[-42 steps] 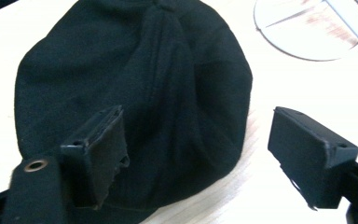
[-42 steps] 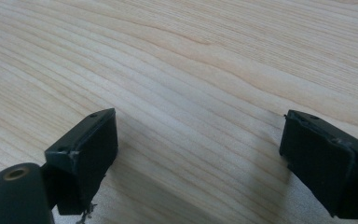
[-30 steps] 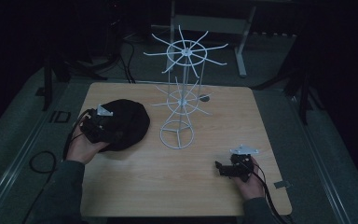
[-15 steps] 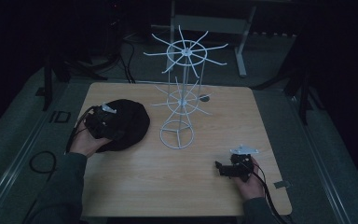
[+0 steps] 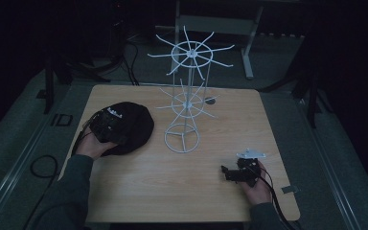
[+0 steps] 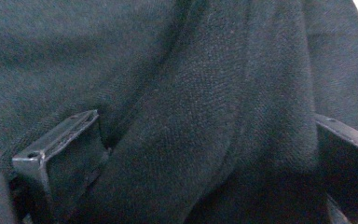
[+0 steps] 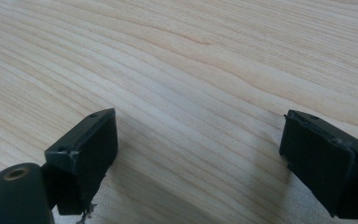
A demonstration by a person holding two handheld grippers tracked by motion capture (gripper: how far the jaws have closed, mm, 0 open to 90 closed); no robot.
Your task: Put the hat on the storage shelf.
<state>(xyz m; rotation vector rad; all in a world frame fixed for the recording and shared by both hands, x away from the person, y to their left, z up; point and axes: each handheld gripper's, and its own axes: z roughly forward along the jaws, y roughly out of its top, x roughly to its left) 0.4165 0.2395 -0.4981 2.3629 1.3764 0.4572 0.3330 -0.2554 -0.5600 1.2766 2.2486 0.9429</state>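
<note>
left gripper [image 5: 109, 127] wide, jaws astride a fold of black hat [image 5: 133, 125] at table's [image 5: 139, 191] left | right gripper [image 5: 237, 172] wide, idle | advice: close deep on fold before lifting toward rack [image 5: 186, 103]

Dim light leaves the high view murky: only the wooden table [image 5: 172, 182] and the white wire rack [image 5: 188, 96] stand out, while the room from 9 through 12 to 3 o'clock sinks into black. The left gripper view is soft and grainy, its black knit hat [image 6: 177, 93] close and underlit, with blown-out white at 2 o'clock. The right gripper view is bright and even, wood grain crisp at 12 o'clock, near jaws blurred, faint shadows beneath them.
</note>
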